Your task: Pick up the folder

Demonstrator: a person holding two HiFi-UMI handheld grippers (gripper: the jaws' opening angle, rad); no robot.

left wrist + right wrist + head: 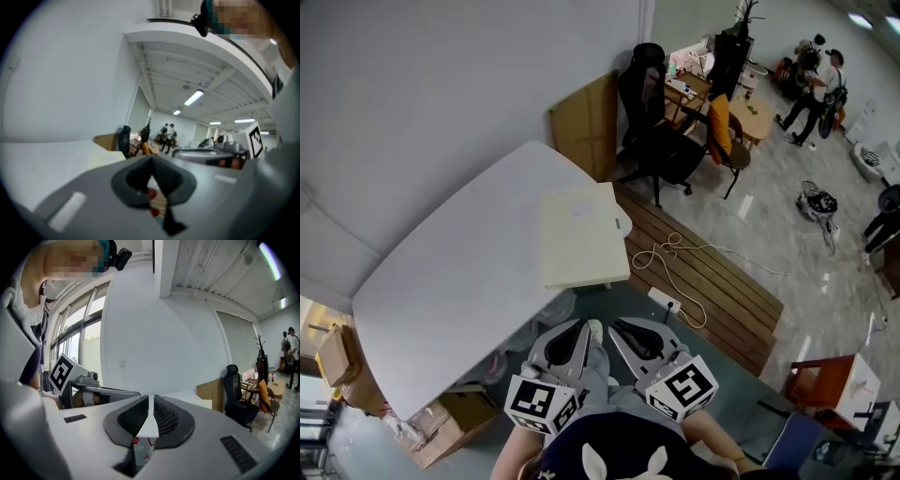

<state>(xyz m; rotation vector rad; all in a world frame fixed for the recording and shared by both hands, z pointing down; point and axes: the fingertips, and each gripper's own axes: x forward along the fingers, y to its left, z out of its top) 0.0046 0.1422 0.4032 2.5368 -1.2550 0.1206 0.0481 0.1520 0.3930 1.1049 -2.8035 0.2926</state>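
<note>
A cream folder (581,234) lies flat on the white table (459,272), at the table's edge nearest me and partly overhanging it. Both grippers hang below that edge, short of the folder and apart from it. My left gripper (588,330) is shut with nothing in it, and my right gripper (617,327) beside it is shut and empty too. The left gripper view shows its dark pads (140,176) pressed together, with the folder (104,158) ahead on the left. In the right gripper view the ribbed pads (165,417) meet and the table (187,395) lies beyond them.
A black office chair (654,141) and a cardboard sheet (586,122) stand past the table's far end. A white cable (675,251) and a power strip (664,300) lie on the wooden floor at right. Cardboard boxes (450,422) sit under the table. People (816,84) stand far back.
</note>
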